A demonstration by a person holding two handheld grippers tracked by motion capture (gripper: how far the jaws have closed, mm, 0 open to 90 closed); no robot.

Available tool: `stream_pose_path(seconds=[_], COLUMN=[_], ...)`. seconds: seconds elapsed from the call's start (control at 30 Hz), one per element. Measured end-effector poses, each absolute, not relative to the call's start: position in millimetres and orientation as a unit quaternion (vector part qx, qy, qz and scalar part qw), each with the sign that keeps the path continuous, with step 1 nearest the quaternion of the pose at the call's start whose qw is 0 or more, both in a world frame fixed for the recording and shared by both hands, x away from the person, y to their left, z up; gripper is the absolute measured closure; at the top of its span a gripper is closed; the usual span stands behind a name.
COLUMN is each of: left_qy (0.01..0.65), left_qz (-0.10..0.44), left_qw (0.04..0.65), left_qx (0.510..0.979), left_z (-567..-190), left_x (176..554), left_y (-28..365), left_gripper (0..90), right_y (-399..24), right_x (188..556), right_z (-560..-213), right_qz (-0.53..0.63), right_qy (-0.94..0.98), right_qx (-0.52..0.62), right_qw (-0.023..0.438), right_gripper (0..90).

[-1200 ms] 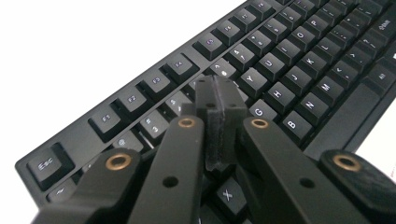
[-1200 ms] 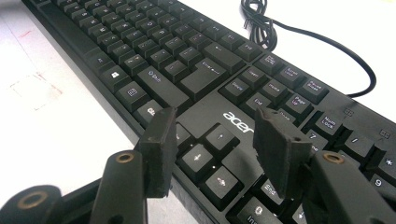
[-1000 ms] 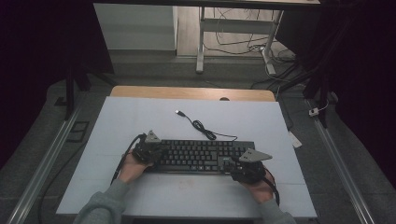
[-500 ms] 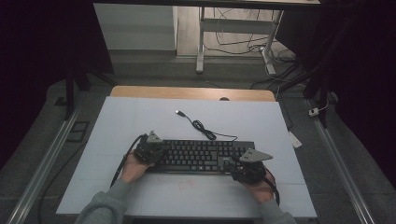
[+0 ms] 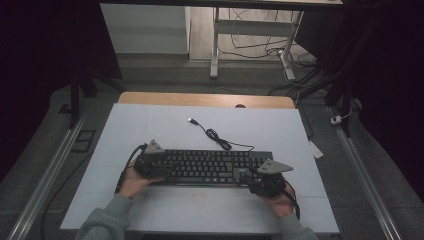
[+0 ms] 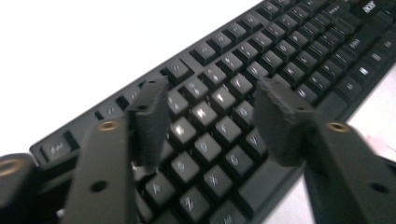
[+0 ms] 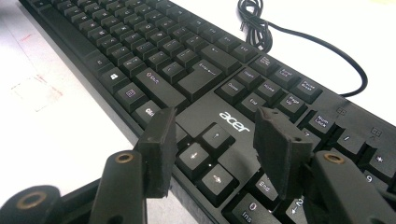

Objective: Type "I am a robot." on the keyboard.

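- Hovering my left tool over the keyboard's left end, jaws just opened and spread, nothing pinched, so it can come off the letter keys.
- Keeping my right tool spread above the arrow keys, gripping nothing.
- Keyboard lies flat mid-worktop, its cable trailing far.

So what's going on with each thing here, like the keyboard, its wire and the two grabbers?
Keyboard: lying flat on the table, keys up, not lifted.
Keyboard cable: unplugged, loosely coiled behind the keyboard, USB plug lying free on the table.
Left gripper: fingers have just been opening, open over the left-end keys, nothing between them.
Right gripper: fingers open over the arrow keys, holding nothing.
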State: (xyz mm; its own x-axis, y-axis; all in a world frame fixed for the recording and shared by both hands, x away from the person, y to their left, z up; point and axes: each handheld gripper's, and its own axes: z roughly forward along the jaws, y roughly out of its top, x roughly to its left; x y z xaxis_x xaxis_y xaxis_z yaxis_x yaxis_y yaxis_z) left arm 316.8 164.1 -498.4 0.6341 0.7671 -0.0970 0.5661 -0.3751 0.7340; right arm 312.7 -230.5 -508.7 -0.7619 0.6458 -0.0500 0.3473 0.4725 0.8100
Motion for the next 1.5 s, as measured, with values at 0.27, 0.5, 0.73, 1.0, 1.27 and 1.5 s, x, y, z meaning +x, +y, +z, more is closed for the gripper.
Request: stream_pose_path(seconds=[0.27,0.5,0.73,1.0,1.27,1.5], left_qy=[0.409,0.412,0.414,0.415,0.413,0.412], left_qz=[0.125,0.123,0.124,0.124,0.126,0.125], left_qw=[0.392,0.385,0.382,0.373,0.373,0.371], left_qx=[0.815,0.816,0.817,0.821,0.821,0.823], left_z=[-497.4,-499.7,-500.5,-502.3,-502.3,-503.0], left_x=[308.7,308.8,309.5,310.8,310.5,310.7], left_y=[171.4,173.2,173.4,172.7,171.6,170.5], left_gripper=[34.3,33.3,33.2,33.2,32.9,32.7], right_y=[-229.1,-229.7,-229.6,-224.2,-213.7,-201.8], right_x=[312.8,312.9,313.1,314.5,317.2,322.2], right_z=[-509.7,-509.5,-508.9,-505.4,-501.6,-497.2], right_qz=[0.417,0.417,0.419,0.432,0.437,0.447], right_qy=[0.842,0.842,0.841,0.835,0.834,0.831], right_qx=[0.293,0.293,0.292,0.292,0.289,0.284], right_qw=[0.177,0.177,0.18,0.177,0.171,0.169], right_gripper=[49.2,49.2,49.2,49.3,51.7,57.4])
